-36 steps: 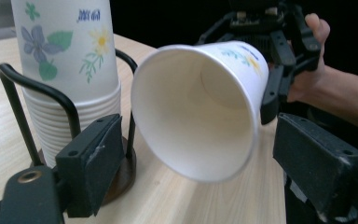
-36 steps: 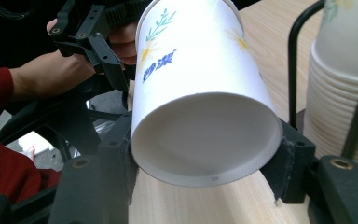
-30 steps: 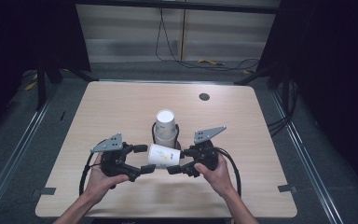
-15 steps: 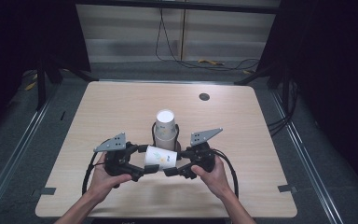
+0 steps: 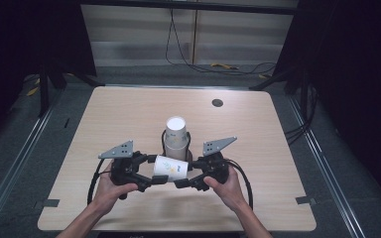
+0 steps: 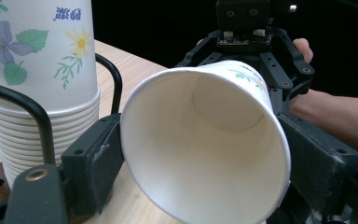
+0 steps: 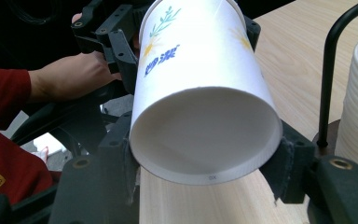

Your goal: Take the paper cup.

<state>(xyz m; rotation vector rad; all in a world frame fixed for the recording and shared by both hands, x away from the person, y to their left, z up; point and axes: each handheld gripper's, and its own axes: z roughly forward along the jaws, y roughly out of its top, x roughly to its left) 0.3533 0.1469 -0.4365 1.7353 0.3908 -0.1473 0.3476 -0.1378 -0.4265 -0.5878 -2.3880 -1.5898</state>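
Above table point(image 5: 129, 114), both tongs still clamp cup point(image 5: 171, 168).

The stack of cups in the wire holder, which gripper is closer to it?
Right, narrowly. The right gripper sits just below the stack of cups, slightly to its right; the left gripper sits below it, further off to its left. Both clamp the sideways paper cup.

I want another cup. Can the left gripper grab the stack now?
Probably not yet. The left gripper is busy clamping the loose cup, with the right gripper on its other end. The stack sits close behind.
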